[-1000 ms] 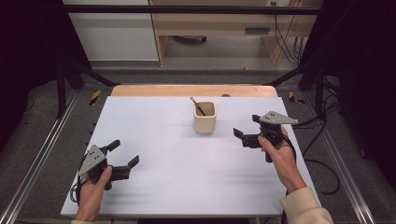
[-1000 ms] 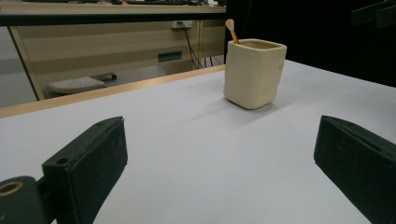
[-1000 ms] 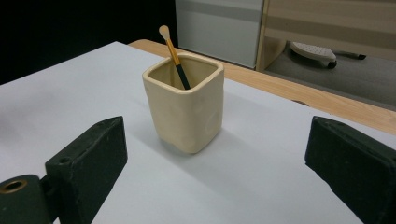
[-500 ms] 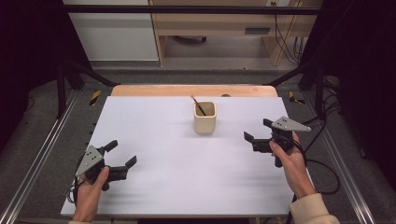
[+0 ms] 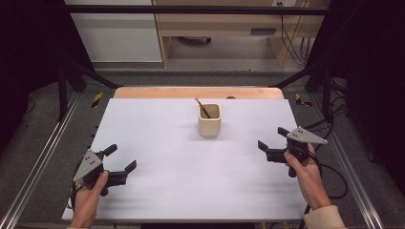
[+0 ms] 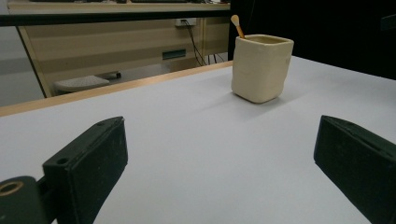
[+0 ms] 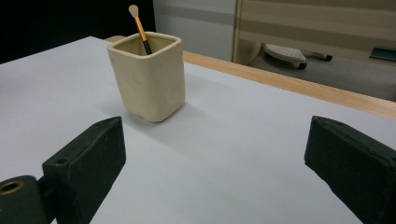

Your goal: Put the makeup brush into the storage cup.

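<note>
A cream square cup (image 5: 209,120) (image 6: 260,67) (image 7: 148,82) stands upright on the white table top (image 5: 191,157), toward the back middle. A small brush (image 5: 202,108) (image 7: 139,29) with an orange handle leans inside it, bristle end up (image 6: 236,24). My left gripper (image 5: 120,158) (image 6: 219,172) is held low near the front left corner, open, with nothing between its jaws. My right gripper (image 5: 272,138) (image 7: 215,172) is held at the right side of the table, open and empty, well to the right of the cup and nearer than it.
A wooden strip (image 5: 198,92) runs along the table's far edge. Metal rails (image 5: 43,157) flank the table on both sides. Cables (image 5: 334,171) lie on the floor at the right. A wooden bench (image 5: 224,28) stands beyond the table.
My right gripper has drawn back from beside the cup toward the front right. My left gripper has slid slightly nearer the front edge. Both stay open.
</note>
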Tool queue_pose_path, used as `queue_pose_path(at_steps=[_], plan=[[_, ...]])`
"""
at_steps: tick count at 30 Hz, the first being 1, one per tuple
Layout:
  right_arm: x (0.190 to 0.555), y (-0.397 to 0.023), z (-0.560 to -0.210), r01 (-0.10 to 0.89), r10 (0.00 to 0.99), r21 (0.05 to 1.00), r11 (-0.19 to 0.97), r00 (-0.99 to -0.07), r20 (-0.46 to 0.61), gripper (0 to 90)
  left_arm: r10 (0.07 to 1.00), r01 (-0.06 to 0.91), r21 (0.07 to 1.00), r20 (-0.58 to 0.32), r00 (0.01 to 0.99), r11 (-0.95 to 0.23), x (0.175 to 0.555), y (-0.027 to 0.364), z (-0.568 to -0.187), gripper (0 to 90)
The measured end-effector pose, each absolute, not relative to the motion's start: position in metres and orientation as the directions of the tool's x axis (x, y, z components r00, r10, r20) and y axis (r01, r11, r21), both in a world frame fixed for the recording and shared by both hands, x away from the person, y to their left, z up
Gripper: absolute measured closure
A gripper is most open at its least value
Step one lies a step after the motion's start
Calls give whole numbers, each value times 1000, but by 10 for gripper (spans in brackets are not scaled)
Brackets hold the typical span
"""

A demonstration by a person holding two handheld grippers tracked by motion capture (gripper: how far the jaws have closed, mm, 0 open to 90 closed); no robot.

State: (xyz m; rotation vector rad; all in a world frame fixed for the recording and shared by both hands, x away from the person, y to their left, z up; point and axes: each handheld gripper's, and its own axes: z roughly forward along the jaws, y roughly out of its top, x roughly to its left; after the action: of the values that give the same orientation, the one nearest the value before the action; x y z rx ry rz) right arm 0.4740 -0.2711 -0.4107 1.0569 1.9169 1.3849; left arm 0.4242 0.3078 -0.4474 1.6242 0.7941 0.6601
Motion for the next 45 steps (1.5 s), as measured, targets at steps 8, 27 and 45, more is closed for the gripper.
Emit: queue_pose_path(at_steps=[8,27,45], plan=[[465,-279,-419,273,841,949,158,-541,15,60,792,145,982,5,610,-118,423,312,-448,22],[449,-281,-434,242,821,957,162,-572,5,47,794,133,984,15,608,-121,421,319,-448,21],[437,-282,-452,247,820,960,131,-572,36,44,786,111,987,23,618,-116,418,327,-447,21]])
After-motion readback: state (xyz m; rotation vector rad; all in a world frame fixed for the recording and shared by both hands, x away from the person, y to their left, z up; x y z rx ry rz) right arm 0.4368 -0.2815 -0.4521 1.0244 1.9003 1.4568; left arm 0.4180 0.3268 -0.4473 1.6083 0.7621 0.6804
